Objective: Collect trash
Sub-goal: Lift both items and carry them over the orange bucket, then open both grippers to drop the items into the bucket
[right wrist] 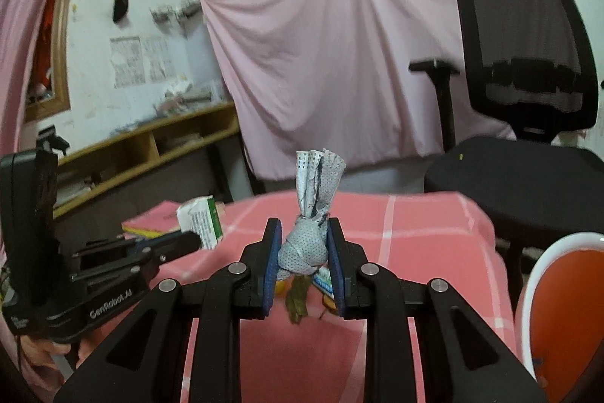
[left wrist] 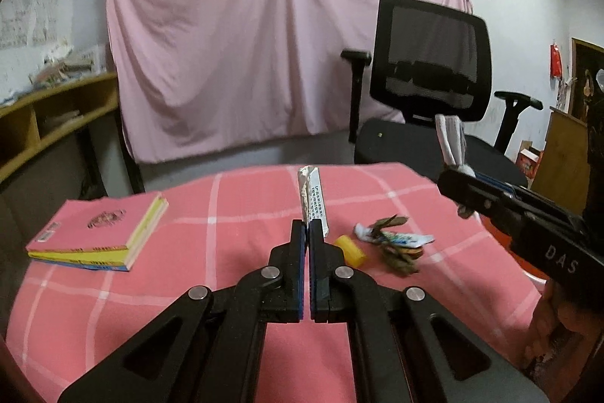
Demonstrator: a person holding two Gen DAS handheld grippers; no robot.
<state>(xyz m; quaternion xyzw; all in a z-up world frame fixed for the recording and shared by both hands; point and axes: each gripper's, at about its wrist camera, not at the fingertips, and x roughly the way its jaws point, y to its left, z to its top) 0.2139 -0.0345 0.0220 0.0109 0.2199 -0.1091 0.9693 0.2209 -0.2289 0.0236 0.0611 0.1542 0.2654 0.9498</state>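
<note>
Trash, here a knotted twist of pale grey perforated cloth or paper [right wrist: 307,240], is clamped between the blue pads of the right tongs [right wrist: 305,244] and held clear above the pink checked cloth of the counter [left wrist: 234,263]; its loose end stands upright past the tips. The left tongs [left wrist: 307,233] are pressed together on a flattened silver-and-white printed wrapper [left wrist: 312,199], which juts forward from the tips; in the right wrist view the same piece shows as a white and green packet [right wrist: 200,220] held above the counter's far left part. More trash remains on the counter right of centre: a small yellow plastic cap [left wrist: 351,250], and just beside it a crumpled heap of brownish leaves and coloured wrapper scraps [left wrist: 392,244]. An orange bowl-like container with a white rim [right wrist: 562,308] sits at the near right edge and is probably the bin. To finish the step well, each grip should be kept firm until the piece hangs over that rim, and the right tongs should go first, being nearer; the left tongs would otherwise cross their path. The wrapper is thin and held by one end, so it may slip or swing. A pink paperback on a stack of yellow-edged books [left wrist: 102,233] lies far left, well apart from the trash. A black mesh office chair [left wrist: 430,63] stands beyond the counter's far right edge, and a pink draped sheet [left wrist: 241,36] covers the wall; neither obstructs the route.
</note>
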